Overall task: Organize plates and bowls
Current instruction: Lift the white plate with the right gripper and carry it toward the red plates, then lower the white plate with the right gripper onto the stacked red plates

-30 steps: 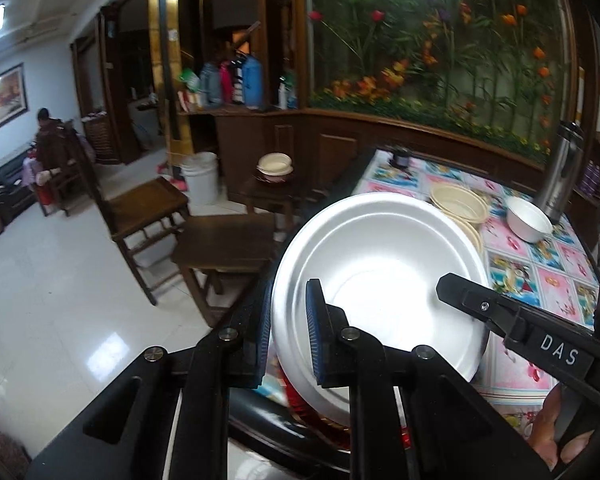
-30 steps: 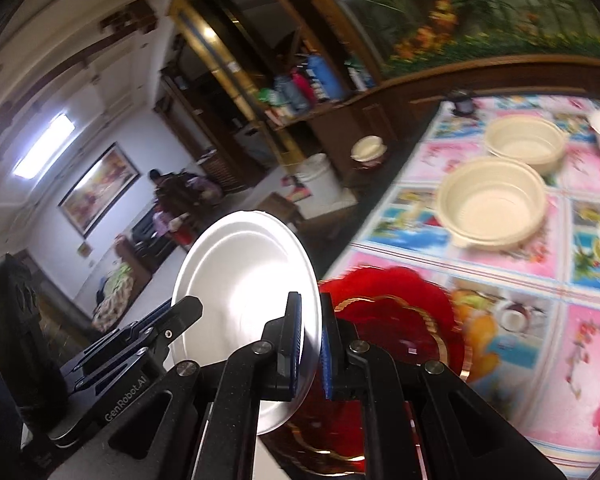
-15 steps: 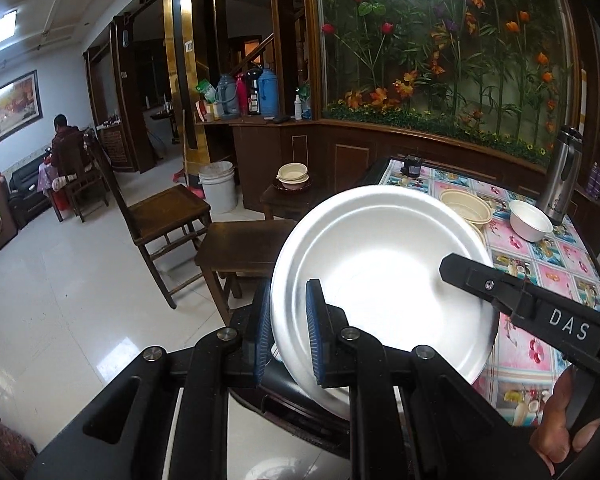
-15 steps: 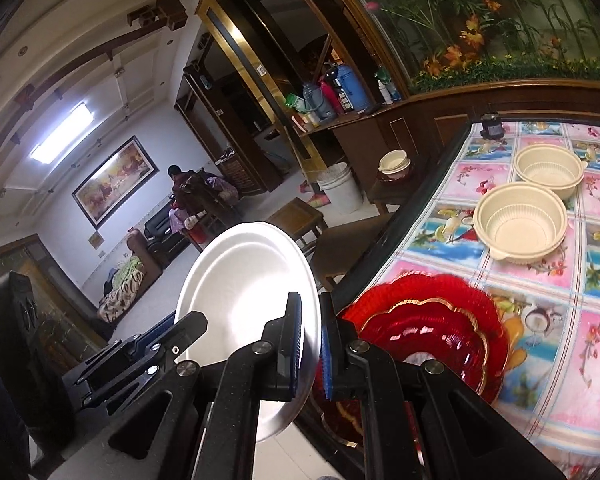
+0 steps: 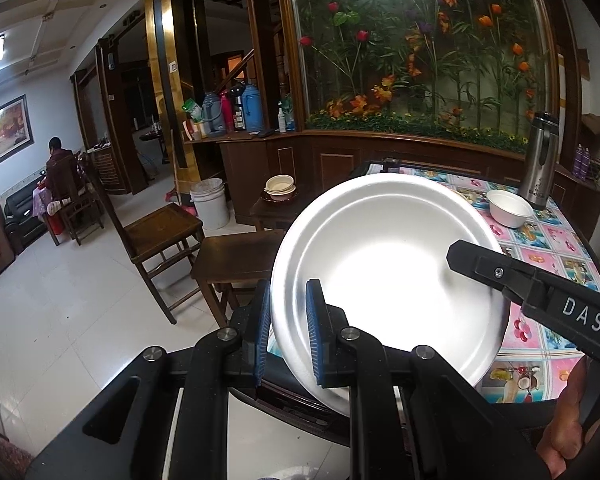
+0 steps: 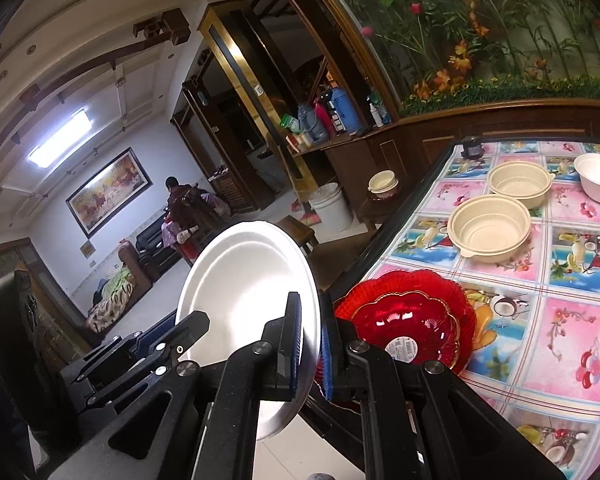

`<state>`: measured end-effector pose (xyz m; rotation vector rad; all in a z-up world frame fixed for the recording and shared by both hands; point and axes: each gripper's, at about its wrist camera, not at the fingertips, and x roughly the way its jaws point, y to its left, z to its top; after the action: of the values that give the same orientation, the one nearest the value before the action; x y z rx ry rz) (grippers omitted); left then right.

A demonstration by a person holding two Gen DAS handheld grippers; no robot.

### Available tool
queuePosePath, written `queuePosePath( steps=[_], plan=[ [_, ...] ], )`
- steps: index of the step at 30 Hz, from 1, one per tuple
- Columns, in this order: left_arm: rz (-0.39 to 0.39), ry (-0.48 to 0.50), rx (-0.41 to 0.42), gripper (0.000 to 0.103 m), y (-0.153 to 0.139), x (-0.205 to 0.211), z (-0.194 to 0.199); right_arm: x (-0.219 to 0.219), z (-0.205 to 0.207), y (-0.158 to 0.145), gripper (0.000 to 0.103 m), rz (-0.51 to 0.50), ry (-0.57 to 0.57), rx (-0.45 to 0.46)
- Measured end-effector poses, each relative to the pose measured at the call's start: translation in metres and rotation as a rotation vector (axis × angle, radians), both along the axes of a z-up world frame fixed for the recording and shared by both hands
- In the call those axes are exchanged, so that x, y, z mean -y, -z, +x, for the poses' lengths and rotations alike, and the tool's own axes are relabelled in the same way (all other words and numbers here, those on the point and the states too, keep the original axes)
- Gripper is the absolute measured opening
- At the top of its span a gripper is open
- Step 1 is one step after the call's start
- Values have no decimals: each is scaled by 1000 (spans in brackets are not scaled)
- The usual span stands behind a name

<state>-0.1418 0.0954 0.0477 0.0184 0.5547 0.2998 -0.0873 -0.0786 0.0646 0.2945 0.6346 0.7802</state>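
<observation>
A white foam plate [image 5: 388, 276] is held on edge in the air off the table's near-left corner. My left gripper [image 5: 288, 332] is shut on its left rim. My right gripper [image 6: 310, 344] is shut on the opposite rim of the same plate [image 6: 248, 304]; its fingers [image 5: 500, 272] show at the right of the left wrist view. A stack of red scalloped plates [image 6: 412, 320] lies on the table near its front edge. Two cream bowls [image 6: 488, 226] [image 6: 520, 182] and a white bowl [image 6: 598, 176] stand further back.
The table has a flowered cloth [image 6: 572, 320]. A steel thermos [image 5: 540, 160] stands at its back right. Wooden chairs [image 5: 160, 232] and a stool [image 5: 236, 264] stand on the tiled floor to the left. A white bucket [image 5: 210, 202] is beyond them.
The plate, held by both grippers, has risen and come away from the red plates and the table, now held higher over the table edge.
</observation>
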Motion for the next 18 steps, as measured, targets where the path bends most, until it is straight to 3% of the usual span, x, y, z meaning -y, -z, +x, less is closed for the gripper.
queuePosePath(
  steps=[12,18],
  plan=[
    [-11,80,-63,15,15,19,40,22,18,14,9,-19,79,1],
    [-15,119,-106,16,21,29,69,36,48,25,9,3,116,-56]
  ],
)
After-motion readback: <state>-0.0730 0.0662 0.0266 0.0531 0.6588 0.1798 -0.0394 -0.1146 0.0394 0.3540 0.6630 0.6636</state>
